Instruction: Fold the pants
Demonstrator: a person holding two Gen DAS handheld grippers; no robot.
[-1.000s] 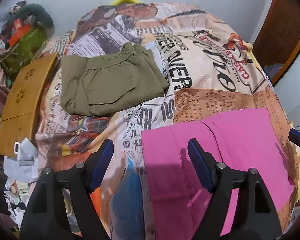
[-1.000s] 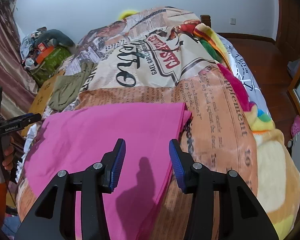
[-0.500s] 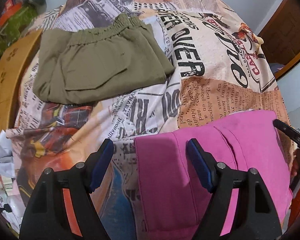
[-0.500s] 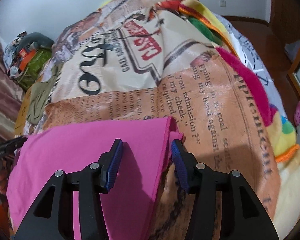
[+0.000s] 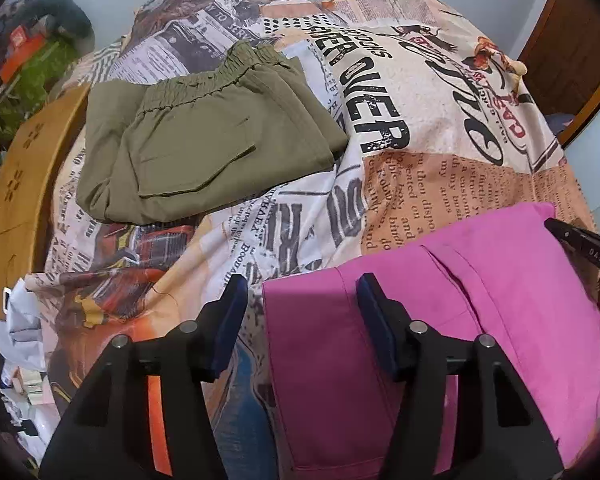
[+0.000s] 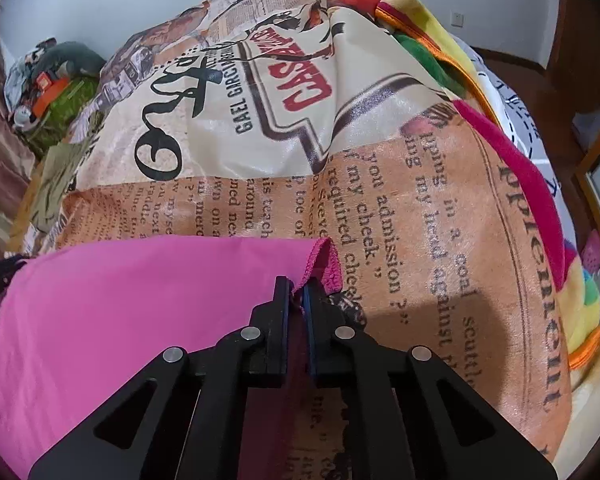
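Observation:
Pink pants point(image 5: 480, 300) lie flat on the printed bedspread point(image 5: 400, 92) at the near edge. My left gripper point(image 5: 300, 300) is open, its jaws astride the pants' left corner, just above the cloth. In the right wrist view the pants point(image 6: 140, 300) fill the lower left, and my right gripper point(image 6: 297, 292) is shut on their right corner, where the hem point(image 6: 324, 260) curls up. The right gripper's tip shows at the far right of the left wrist view point(image 5: 580, 240).
Folded olive-green pants point(image 5: 204, 140) lie on the bedspread beyond the pink pair. A wooden board point(image 5: 24, 184) and a heap of bags point(image 5: 32, 64) are at the left. A multicoloured blanket point(image 6: 540, 200) hangs off the right side. A wooden door point(image 5: 572, 40) stands at the far right.
My right gripper has moved down to the pants' right corner and shut on it. My left gripper has moved lower and closer to the left corner, still open.

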